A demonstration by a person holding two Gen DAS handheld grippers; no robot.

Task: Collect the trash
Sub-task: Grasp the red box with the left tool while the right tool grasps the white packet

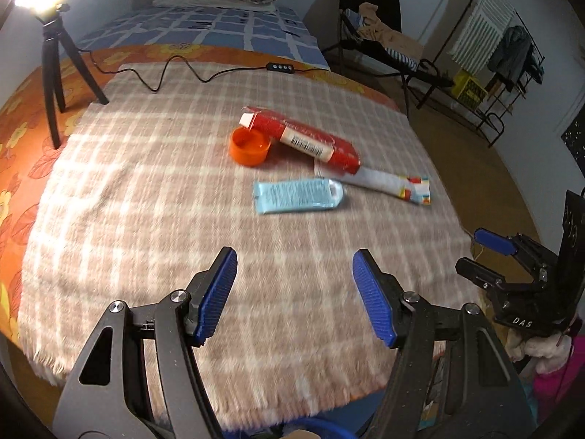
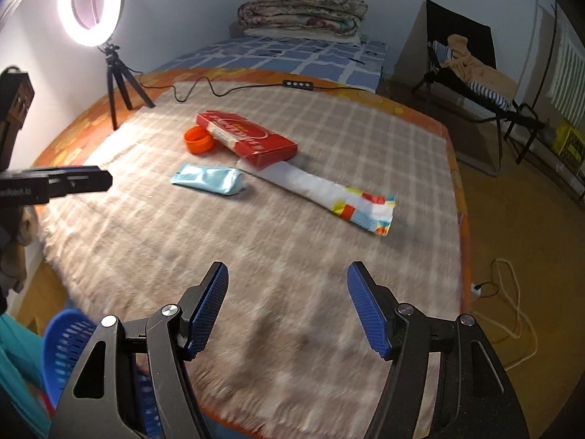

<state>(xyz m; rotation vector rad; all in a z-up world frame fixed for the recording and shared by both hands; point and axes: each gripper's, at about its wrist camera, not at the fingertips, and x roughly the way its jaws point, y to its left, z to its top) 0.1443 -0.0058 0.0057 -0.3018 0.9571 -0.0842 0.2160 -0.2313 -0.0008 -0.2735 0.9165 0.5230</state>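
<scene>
Four pieces of trash lay on the checked beige blanket, clustered toward its far half. The red carton, long and flat with a white barcode label, lay on its side with one end flap open. An orange cap, open side up, sat touching the carton's open end, on the side nearer the tripod. A pale blue tube, flattened and printed with small text, lay flat just nearer than the carton, apart from it. A long white wrapper with coloured squares at one end had its plain end tucked under the carton.
</scene>
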